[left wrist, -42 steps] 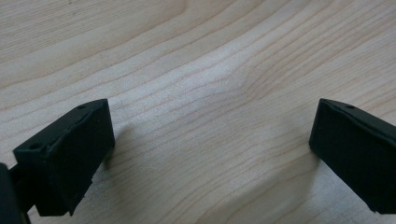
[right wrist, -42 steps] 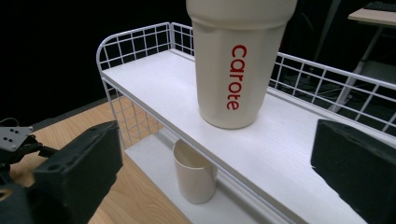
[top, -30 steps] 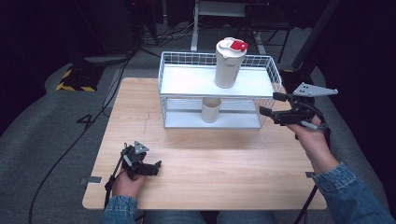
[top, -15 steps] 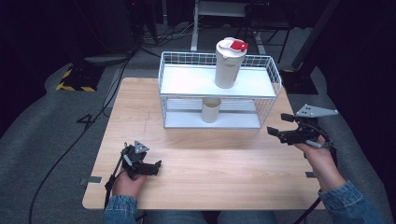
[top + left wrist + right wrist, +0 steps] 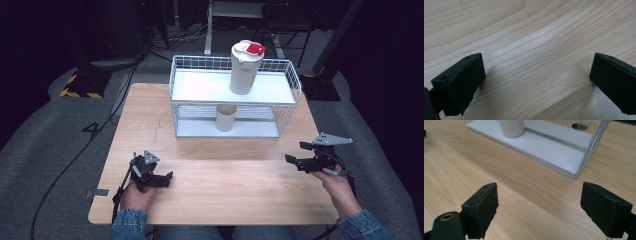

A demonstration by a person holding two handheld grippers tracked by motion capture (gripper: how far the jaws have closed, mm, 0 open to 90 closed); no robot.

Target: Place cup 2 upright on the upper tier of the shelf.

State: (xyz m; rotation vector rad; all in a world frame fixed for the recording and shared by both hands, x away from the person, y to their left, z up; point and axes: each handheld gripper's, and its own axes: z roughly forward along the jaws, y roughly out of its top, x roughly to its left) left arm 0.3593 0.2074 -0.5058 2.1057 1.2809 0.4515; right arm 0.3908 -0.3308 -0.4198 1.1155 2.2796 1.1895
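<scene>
The right gripper (image 5: 296,152), jaws wide and empty, is being lowered from the rack (image 5: 295,82) toward the table (image 5: 225,190). The tumbler (image 5: 245,70) is being left on the top shelf, so placing looks finished. The left gripper (image 5: 536,80) is being rested, also wide.

The right gripper (image 5: 296,153) has dropped from beside the rack (image 5: 235,100) toward the table (image 5: 225,190).

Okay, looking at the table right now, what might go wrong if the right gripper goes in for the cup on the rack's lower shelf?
1. The cup sits under the top shelf of the wire rack, so the open right gripper may well catch the shelf edge or the wires.
2. The tall lidded tumbler stands on the top shelf almost directly above; a knock to the rack might topple it.
</scene>
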